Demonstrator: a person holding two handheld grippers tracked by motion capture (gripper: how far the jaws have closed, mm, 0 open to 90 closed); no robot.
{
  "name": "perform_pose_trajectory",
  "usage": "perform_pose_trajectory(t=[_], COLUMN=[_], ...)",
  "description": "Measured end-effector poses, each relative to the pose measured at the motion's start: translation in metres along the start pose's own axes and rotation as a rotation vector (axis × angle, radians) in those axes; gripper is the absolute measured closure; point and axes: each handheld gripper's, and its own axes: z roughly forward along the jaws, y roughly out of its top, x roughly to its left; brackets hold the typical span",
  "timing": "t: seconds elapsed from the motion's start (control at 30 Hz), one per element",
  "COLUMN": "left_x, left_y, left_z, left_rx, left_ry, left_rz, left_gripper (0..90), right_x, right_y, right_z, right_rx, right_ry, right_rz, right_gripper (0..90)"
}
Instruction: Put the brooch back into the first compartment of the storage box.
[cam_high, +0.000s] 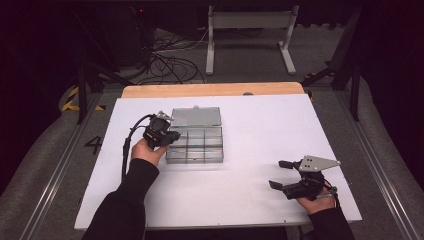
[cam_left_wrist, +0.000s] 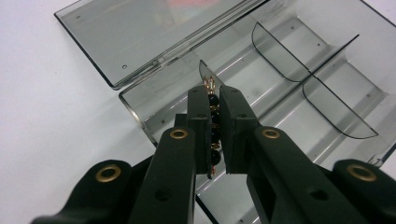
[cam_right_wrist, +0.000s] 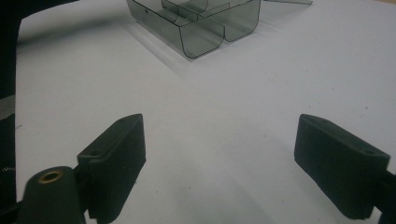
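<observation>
Two dividers (cam_left_wrist: 303, 70) inside open box (cam_left_wrist: 327, 116); lid (cam_left_wrist: 140, 32) flat behind.

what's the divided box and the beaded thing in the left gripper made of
Smoky clear divided box: likely hard glossy plastic, since you can see through it and its edges catch the light. Black-and-gold beaded strand: shiny round black beads, glass or plastic, with gold, seemingly metal, links.

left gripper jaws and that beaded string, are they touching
Touching: the left gripper view shows the left gripper clamped on the beaded string from both sides.
</observation>
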Motion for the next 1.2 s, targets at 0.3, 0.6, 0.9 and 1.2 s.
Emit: perform_pose_trajectory(t=[0.3,0.6,0.9,1.2], left_x=[0.002,0.002,0.001,-0.011], left_y=[0.0,0.0,0.0,0.001], left_z=[0.004,0.006,0.001,-0.019], left_rx=[0.027,0.034,0.011,-0.057], left_ry=[-0.001,-0.001,-0.003,-0.022], left_rz=[-0.007,-0.012,-0.012,0.017], left_gripper=[83.4,82.3,77.4,70.8], right_x=[0.0,0.0,0.0,0.0], right_y=[0.0,0.0,0.0,0.0], right_z=[0.0,0.0,0.0,0.0], right_rx=[0.002,-0.001,0.0,0.0], right_ry=[0.002,0.005,0.01,0.011], right_rz=[-0.001,-0.002,0.002,0.001], right_gripper=[16.6,16.6,16.6,16.5])
